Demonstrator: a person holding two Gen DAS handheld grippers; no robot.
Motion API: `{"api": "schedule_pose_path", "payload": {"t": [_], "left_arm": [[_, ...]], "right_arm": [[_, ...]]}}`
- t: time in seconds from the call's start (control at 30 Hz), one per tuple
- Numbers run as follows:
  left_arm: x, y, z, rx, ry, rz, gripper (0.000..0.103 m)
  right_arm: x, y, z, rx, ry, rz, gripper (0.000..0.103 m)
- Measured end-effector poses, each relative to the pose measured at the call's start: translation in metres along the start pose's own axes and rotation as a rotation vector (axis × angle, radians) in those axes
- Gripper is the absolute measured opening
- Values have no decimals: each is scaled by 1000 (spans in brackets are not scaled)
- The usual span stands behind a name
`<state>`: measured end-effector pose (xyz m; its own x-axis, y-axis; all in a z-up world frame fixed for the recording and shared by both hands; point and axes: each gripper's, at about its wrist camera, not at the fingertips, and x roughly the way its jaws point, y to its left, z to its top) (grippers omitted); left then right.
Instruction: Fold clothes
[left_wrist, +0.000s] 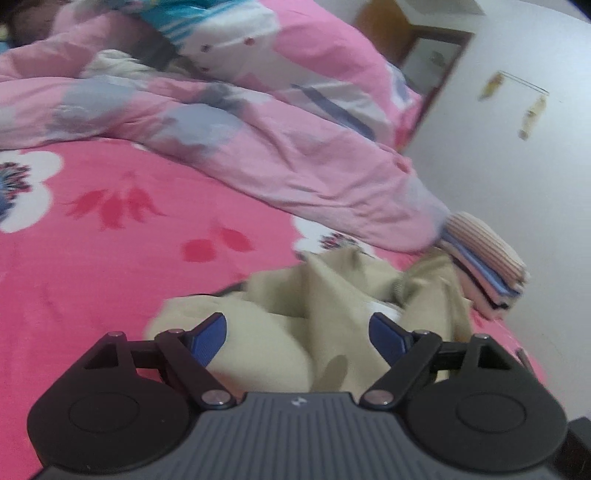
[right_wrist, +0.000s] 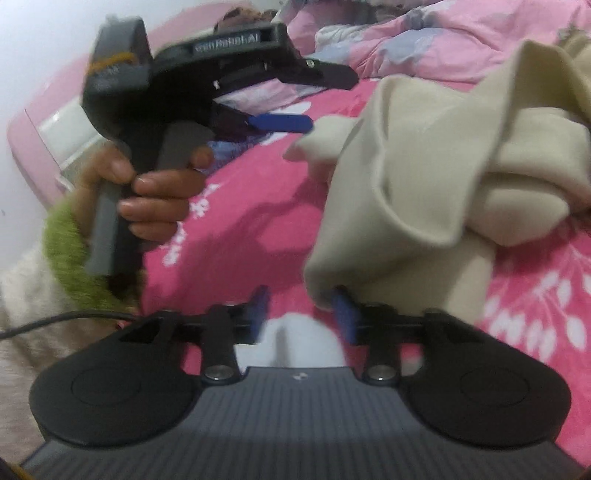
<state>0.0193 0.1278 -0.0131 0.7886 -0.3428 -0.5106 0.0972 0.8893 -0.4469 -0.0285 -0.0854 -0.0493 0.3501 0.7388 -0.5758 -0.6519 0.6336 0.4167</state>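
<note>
A crumpled beige garment (left_wrist: 332, 291) lies on the pink flowered bedsheet (left_wrist: 110, 280). My left gripper (left_wrist: 297, 317) hovers just over it, jaws wide open, nothing pinched between the blue pads (left_wrist: 208, 334). In the right wrist view the garment (right_wrist: 424, 166) is bunched up at right, and its lower edge hangs against the right-hand finger of my right gripper (right_wrist: 300, 295). That gripper is open, and bedsheet shows through the gap. A hand (right_wrist: 159, 195) holds the left gripper's body at upper left, one of its blue fingers (right_wrist: 280, 123) pointing toward the garment.
A rumpled pink quilt (left_wrist: 258, 129) fills the far side of the bed. A stack of folded clothes (left_wrist: 487, 266) sits at the bed's right edge beside a white wall (left_wrist: 517, 166). A fuzzy green sleeve (right_wrist: 66, 243) and a black cable (right_wrist: 55, 318) are at left.
</note>
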Motion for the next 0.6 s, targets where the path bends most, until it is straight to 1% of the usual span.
{"api": "schedule_pose_path", "payload": {"t": [0.03, 0.07, 0.1, 0.2, 0.23, 0.33, 0.4, 0.43, 0.5, 0.6], "left_arm": [[4, -4, 1, 10, 5, -21, 89], [8, -8, 1, 18, 9, -42, 90], [12, -12, 2, 25, 14, -61, 90], [26, -23, 3, 38, 36, -102, 91], [30, -25, 3, 41, 43, -114, 92], [42, -31, 3, 49, 55, -137, 94], [52, -32, 4, 61, 67, -129, 94], [56, -33, 4, 69, 76, -122, 94], [65, -36, 4, 93, 98, -82, 94], [74, -40, 2, 138, 102, -25, 93]], "right_arm": [[-11, -3, -2, 11, -24, -10, 62], [-22, -5, -3, 22, -48, -20, 66], [-35, -12, -4, 47, -75, -29, 67], [-79, -36, -3, 121, -162, -82, 76], [-91, -45, -1, 134, -192, -117, 79], [-126, -74, 10, 177, -277, -250, 81], [-139, -94, 22, 218, -329, -306, 81], [-142, -102, 28, 226, -353, -320, 82], [-143, -117, 40, 217, -392, -358, 83], [-124, -134, 51, 192, -380, -402, 84]]}}
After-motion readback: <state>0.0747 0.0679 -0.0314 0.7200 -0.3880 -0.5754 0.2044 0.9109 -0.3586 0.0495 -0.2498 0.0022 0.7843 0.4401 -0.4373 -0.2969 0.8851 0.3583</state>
